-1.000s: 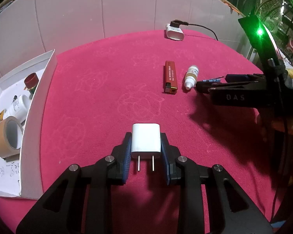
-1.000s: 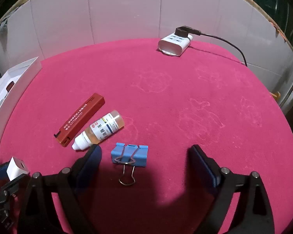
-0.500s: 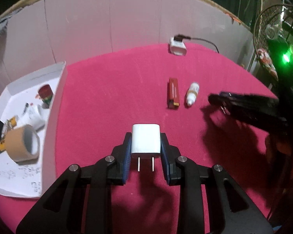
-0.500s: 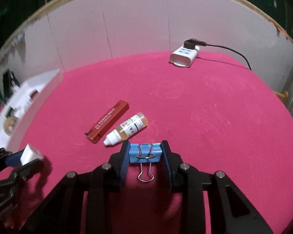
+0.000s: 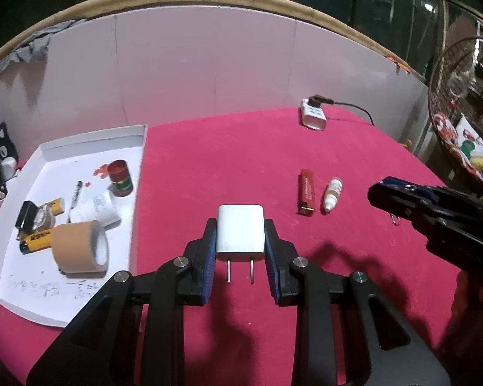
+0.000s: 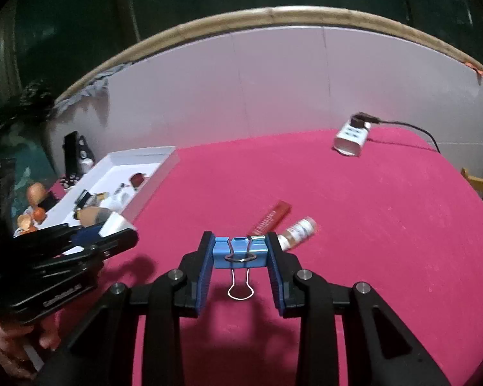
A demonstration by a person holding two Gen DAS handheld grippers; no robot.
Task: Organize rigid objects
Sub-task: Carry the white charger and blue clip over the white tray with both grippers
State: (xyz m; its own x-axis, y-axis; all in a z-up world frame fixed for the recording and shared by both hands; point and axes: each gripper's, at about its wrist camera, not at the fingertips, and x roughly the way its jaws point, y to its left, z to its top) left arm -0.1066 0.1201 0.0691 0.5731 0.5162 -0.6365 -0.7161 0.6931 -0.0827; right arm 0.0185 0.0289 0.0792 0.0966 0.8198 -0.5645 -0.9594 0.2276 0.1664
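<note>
My left gripper (image 5: 240, 251) was clamped on the white plug adapter (image 5: 240, 233), blue pads pressed to both its sides, the two metal prongs pointing back toward my camera, the whole thing lifted clear above the pink tablecloth (image 5: 228, 167). My right gripper (image 6: 240, 262) was clenched on the blue binder clip (image 6: 240, 252), squeezing its ends, the wire handle dangling down between the fingers over the cloth. Off to the left sat the white box (image 5: 137, 173), and inside it I could see a roll of tan tape (image 5: 79, 247), a small red-capped jar (image 5: 120, 177), a yellow battery (image 5: 35, 242), a pen (image 5: 75, 193) and a white bottle lying on its side (image 5: 97, 211). Out on the cloth, the red lighter (image 5: 306, 196) and the small dropper bottle (image 5: 333, 193) lay side by side, just apart. At the far edge rested a white power strip (image 5: 313, 117) with a black plug and cord in it.
</note>
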